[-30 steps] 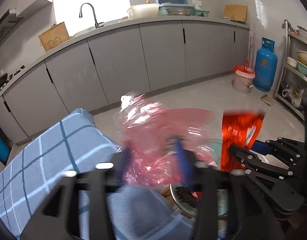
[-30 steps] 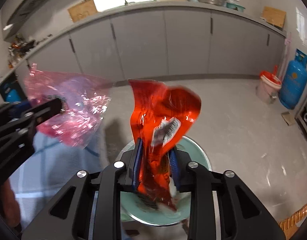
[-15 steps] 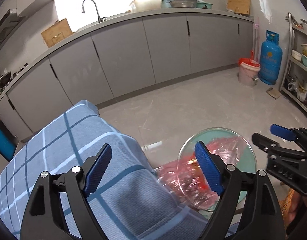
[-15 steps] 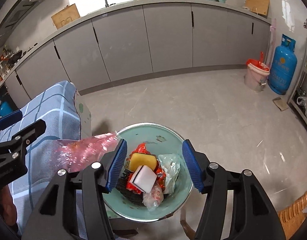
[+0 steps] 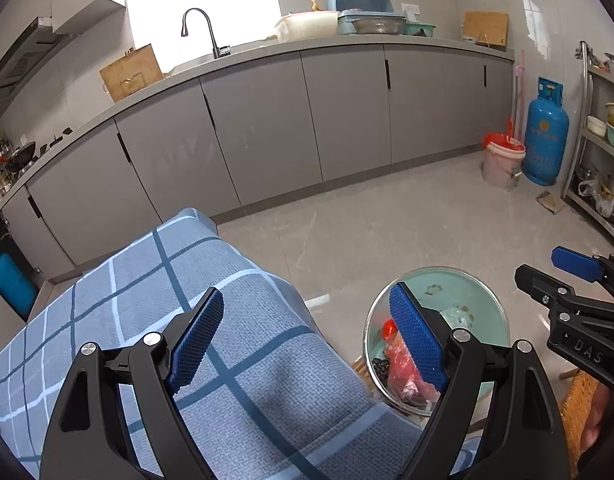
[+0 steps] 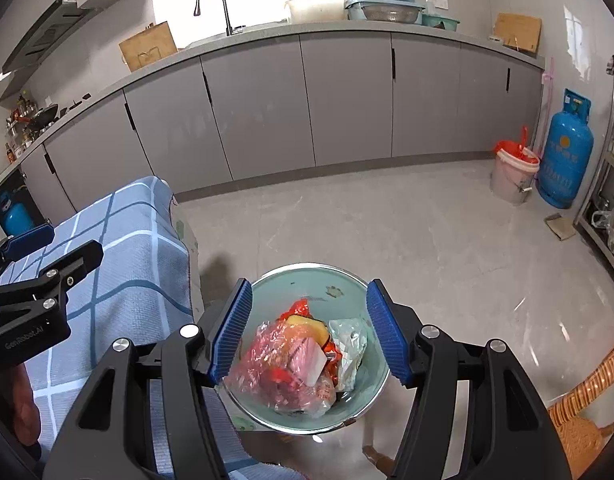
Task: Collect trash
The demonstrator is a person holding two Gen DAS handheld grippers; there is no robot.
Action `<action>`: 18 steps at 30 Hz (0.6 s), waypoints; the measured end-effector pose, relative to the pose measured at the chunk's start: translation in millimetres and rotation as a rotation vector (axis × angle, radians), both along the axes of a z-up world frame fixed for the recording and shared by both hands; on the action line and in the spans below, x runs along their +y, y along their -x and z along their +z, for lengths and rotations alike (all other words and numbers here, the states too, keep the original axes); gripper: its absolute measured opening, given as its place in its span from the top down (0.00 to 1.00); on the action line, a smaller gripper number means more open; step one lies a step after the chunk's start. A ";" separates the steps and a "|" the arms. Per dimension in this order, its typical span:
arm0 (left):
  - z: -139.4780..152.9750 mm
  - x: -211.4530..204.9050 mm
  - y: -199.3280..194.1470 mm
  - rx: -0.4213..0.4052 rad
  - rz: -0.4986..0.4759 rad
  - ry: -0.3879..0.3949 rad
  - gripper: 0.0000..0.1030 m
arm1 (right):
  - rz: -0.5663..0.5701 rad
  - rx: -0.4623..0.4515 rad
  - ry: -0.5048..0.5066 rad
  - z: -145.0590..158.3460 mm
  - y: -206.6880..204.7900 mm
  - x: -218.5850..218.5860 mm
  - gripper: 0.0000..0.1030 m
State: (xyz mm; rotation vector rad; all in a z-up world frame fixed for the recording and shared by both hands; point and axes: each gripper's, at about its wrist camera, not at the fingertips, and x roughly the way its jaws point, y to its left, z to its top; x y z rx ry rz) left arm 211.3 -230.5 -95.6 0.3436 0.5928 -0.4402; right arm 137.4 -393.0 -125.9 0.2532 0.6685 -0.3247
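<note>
A pale green bin (image 6: 315, 280) stands on the floor beside the table and also shows in the left wrist view (image 5: 463, 292). In it lie a pink plastic bag (image 6: 281, 376), a red wrapper (image 6: 297, 308), a yellow sponge (image 6: 307, 324) and a clear wrapper (image 6: 349, 344). My right gripper (image 6: 309, 334) is open and empty, right above the bin. My left gripper (image 5: 307, 338) is open and empty above the table's edge, left of the bin.
A blue checked cloth (image 5: 139, 292) covers the table on the left. Grey cabinets (image 5: 267, 120) run along the back. A pink bucket (image 6: 513, 176) and a blue gas cylinder (image 6: 563, 156) stand at the right. A wicker seat (image 6: 579, 420) is at lower right.
Both grippers opened. The pink bag dropped from the left gripper and the red wrapper from the right; both now lie in the bin.
</note>
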 end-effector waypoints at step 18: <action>10.4 6.6 7.4 -0.016 -0.004 0.018 0.18 | -0.001 -0.023 0.023 16.3 8.5 6.8 0.41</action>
